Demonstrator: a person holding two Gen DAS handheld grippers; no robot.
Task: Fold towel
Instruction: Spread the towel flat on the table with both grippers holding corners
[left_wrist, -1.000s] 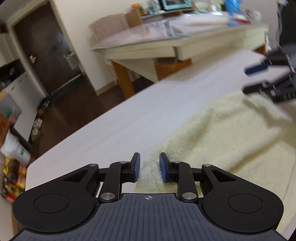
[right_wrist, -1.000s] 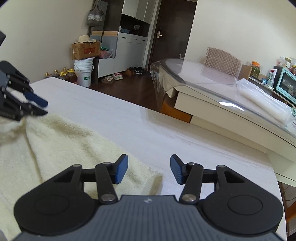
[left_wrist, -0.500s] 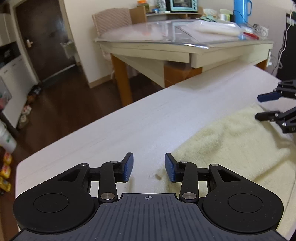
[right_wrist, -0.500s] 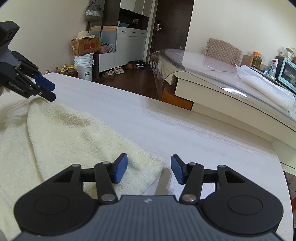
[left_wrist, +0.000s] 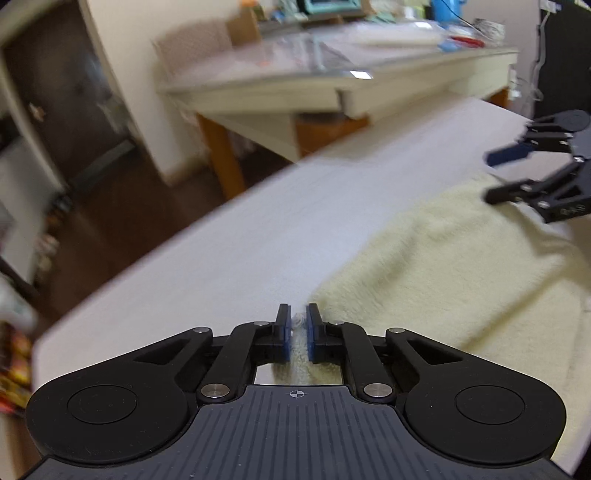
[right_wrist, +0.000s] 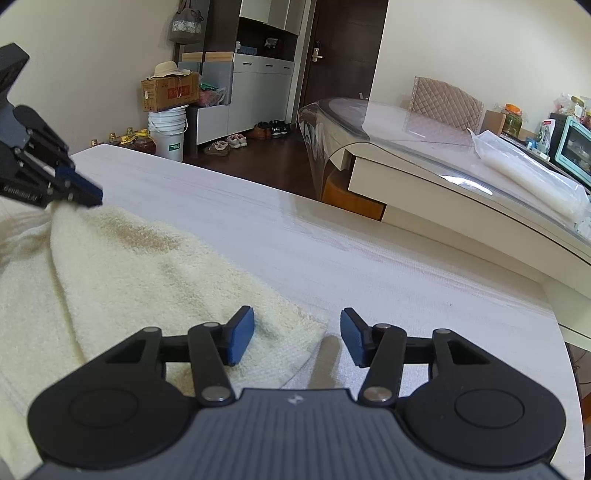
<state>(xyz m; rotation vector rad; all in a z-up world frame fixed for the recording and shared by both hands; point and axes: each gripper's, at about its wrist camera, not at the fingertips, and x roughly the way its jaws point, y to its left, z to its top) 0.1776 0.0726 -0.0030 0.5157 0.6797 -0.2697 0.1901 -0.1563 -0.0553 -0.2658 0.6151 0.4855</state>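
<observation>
A cream towel (left_wrist: 443, 266) lies spread on the white table (left_wrist: 221, 258). My left gripper (left_wrist: 298, 314) is shut on the towel's near corner, with a strip of pile pinched between its blue pads. The right wrist view shows that left gripper (right_wrist: 94, 197) at the far left, lifting the towel (right_wrist: 147, 258) into a small peak. My right gripper (right_wrist: 297, 321) hovers over the opposite corner; its jaws are closing slightly, the corner lies between them, and the pads do not touch it. From the left wrist view, the right gripper (left_wrist: 491, 177) appears at the right edge.
A second table with a glass top (right_wrist: 443, 147) stands close behind the white table (right_wrist: 332, 240), with a gap to dark floor between them. A quilted chair (right_wrist: 447, 99), a white bucket (right_wrist: 168, 133) and a cardboard box (right_wrist: 170, 90) stand further back.
Half a second ago my left gripper stood open beside the towel's corner; now it is shut on that corner, and the towel there has risen. My right gripper has stayed put.
</observation>
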